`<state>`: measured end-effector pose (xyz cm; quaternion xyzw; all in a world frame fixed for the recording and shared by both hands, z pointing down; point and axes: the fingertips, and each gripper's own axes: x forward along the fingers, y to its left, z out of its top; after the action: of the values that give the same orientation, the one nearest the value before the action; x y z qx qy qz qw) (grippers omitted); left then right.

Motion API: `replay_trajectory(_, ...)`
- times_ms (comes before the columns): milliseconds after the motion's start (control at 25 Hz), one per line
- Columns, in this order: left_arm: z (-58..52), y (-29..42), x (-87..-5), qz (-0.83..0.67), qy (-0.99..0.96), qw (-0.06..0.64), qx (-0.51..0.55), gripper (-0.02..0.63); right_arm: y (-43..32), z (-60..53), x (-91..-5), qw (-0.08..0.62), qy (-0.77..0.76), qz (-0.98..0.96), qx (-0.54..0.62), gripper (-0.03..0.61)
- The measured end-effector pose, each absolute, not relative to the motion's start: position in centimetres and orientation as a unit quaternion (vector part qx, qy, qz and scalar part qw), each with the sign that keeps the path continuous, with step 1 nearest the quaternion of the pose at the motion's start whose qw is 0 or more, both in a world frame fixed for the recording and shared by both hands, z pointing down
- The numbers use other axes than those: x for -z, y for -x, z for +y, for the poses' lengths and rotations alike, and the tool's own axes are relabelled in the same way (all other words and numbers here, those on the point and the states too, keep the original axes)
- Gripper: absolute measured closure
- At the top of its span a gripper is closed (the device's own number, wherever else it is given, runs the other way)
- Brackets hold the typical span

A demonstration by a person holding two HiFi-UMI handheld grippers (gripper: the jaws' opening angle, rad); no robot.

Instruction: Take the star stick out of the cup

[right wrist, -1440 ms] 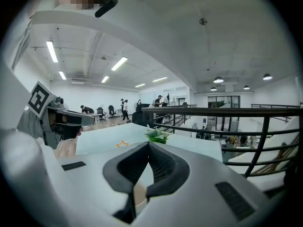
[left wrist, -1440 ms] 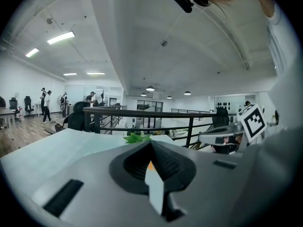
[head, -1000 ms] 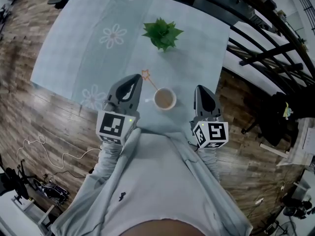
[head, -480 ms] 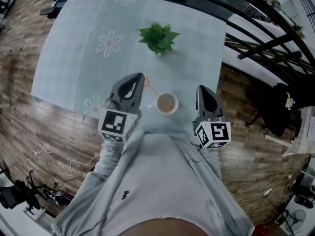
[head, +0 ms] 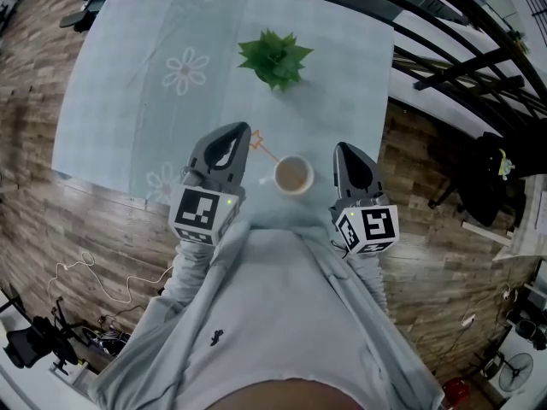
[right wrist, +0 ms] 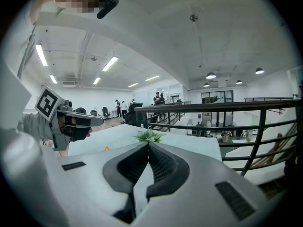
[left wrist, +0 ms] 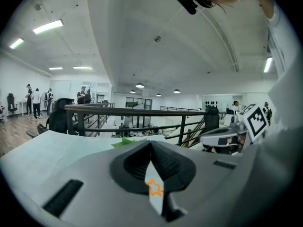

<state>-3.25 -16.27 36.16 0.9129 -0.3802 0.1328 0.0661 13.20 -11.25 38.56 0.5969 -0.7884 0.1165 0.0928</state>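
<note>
We saw the white cup point(head: 293, 176) standing upright between the jaws of the left gripper point(head: 243, 131) and the right gripper point(head: 342, 149), touching neither. The star stick point(head: 261, 144) leaned out of it, tilted towards the left jaws. Its orange outlined star sat just beside their tips and showed through the slit between them.

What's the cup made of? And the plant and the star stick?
Cup: probably glazed ceramic, white and smooth.
Plant: likely plastic, with stiff, evenly green leaves.
Star stick: too small to tell; thin and orange, maybe plastic or wood.
</note>
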Motion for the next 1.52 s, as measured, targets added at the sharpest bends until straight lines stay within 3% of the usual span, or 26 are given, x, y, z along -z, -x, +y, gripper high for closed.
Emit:
replay_trajectory(800,-16.6,6.0,-38.8,-0.408,-0.897,0.102,-0.138,0.594,-6.7,-12.9,-43.5,0.132,-0.486,-0.845,-0.180,0.560)
replay_trajectory(920,-16.7,6.4,-38.8,-0.416,-0.894,0.105,-0.134,0.594,-5.6,-12.9,-44.1,0.140,-0.465,-0.853,-0.189,0.483)
replay_trajectory(1160,-16.5,7.4,-39.5,-0.425,-0.887,0.115,-0.137,0.594,-3.5,-12.7,-45.7,0.170,-0.427,-0.867,-0.193,0.432)
replay_trajectory(1520,-16.1,7.8,-40.2,-0.427,-0.885,0.123,-0.140,0.594,-1.6,-12.1,-48.2,0.224,-0.384,-0.878,-0.180,0.426)
